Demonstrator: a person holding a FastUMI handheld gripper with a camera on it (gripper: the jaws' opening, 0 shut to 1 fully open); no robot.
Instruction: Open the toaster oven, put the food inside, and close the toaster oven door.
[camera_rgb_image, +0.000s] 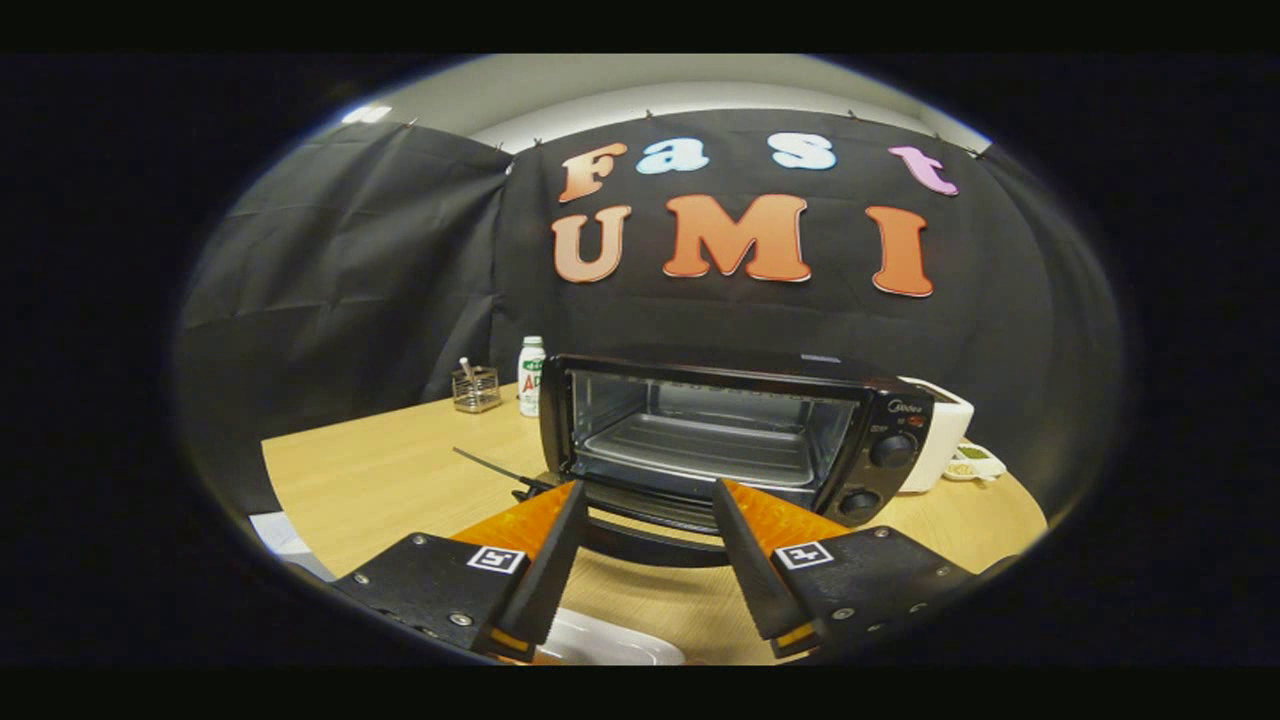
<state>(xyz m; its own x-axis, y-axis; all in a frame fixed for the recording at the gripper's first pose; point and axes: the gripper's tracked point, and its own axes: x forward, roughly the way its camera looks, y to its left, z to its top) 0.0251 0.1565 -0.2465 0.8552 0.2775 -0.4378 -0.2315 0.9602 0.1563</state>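
Wooden table (400, 470) carries the toaster oven (735, 435), its door (650, 525) dropped open just ahead of the gripper (648, 500). Jaws spread wide, holding nothing. A white plate (610, 640) below them is mostly cut off.

A light wooden table (380, 480) carries a black toaster oven (730, 435) at 12 o'clock, just beyond the spread fingers of the gripper (648, 510). A white bottle (531, 376) and a small clear holder (476, 389) stand at 11. A white appliance (945, 430) and small dish (975, 462) sit at 2. A white plate (610, 640) lies below the fingers.
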